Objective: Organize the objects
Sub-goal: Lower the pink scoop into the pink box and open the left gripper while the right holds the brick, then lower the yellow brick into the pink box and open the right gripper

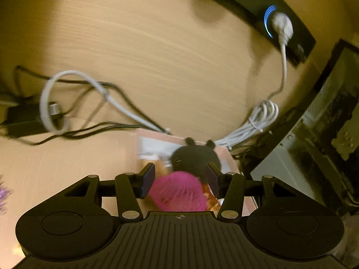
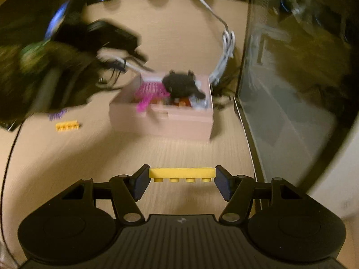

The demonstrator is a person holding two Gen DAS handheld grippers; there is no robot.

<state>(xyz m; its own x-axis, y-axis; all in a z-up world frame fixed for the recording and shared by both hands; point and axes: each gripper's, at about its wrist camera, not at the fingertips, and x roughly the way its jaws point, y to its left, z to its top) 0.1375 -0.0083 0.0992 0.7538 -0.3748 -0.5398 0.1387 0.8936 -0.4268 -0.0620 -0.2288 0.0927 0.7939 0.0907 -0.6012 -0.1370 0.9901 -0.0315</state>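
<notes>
- Clamping a yellow brick (image 2: 181, 172) end to end, the right gripper (image 2: 181, 177) has its pads about a brick-length apart, one pad on each short end, studs facing down toward the camera.
- Judged as hard moulded plastic, the brick should be light and stiff; its smooth ends could slip or swivel between the pads, so a hold on the flat ends, square and centred, looks soundest.
- Ahead of that gripper, well apart across the bare wooden table (image 2: 89, 161), stands the pink box (image 2: 161, 121), the likely place for the brick.
- Inside the box lie a magenta spiky toy (image 2: 149, 92) and a black plush animal (image 2: 181, 85); smaller orange things show beneath them, too blurred to name.
- Ahead and to the left of the right gripper, a second yellow brick (image 2: 67, 126) and a purple piece (image 2: 57, 114) wait on the table, apart from the box.
- The left gripper (image 1: 181, 182) hangs directly over the box with its jaws spread wide; the magenta toy (image 1: 177, 194) sits between the pads, but whether either pad touches it cannot be told.
- That toy looks soft and springy, so it should squash under pressure and wants a gentle hold across its middle.
- Beyond the left gripper, white cable (image 1: 253, 125) and black leads (image 1: 89, 132) trail to a power strip (image 1: 280, 22); these could snag.
</notes>
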